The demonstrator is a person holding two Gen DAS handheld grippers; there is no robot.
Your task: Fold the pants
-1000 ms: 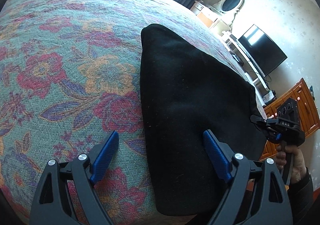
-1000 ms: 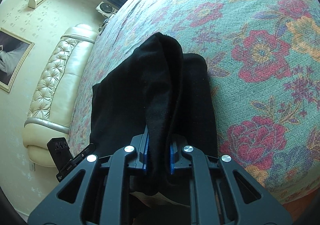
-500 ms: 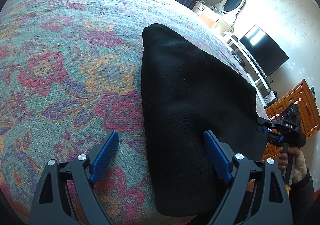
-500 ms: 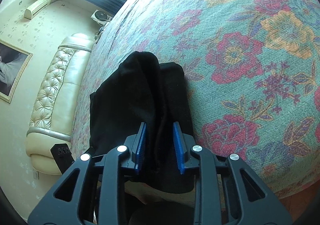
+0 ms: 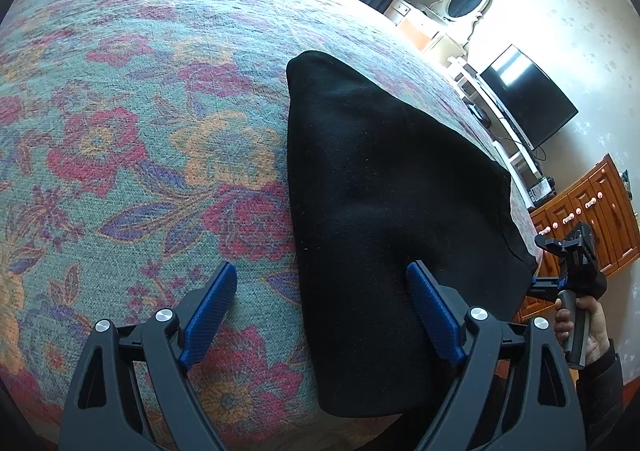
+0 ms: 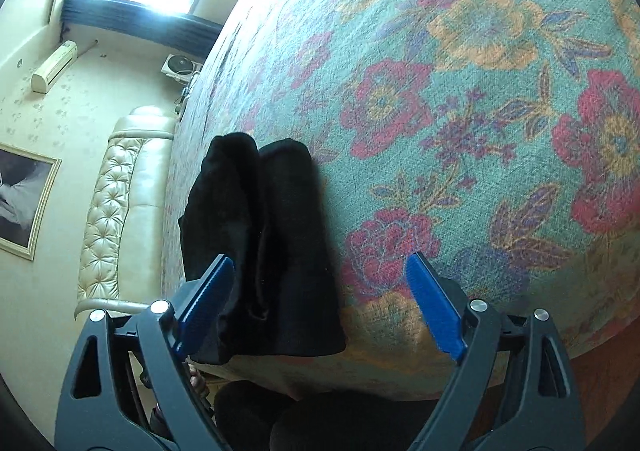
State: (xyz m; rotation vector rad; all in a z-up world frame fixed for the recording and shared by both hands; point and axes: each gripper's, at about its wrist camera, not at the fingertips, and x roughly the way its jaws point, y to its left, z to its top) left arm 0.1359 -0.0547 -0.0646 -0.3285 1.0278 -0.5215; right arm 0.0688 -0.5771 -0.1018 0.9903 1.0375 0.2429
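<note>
Both grippers stood wide apart, empty. Folded pants [image 5: 380,203] lay under my left gripper's [image 5: 322,305] right finger and beside my right gripper's [image 6: 320,291] left finger.

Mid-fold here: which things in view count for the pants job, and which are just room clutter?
Job:
folded black fabric pants
floral woven bedspread under them
left gripper, open
right gripper, open

Lying about:
black flat television
oval white-framed mirror
orange wooden dresser
cream tufted headboard
</note>
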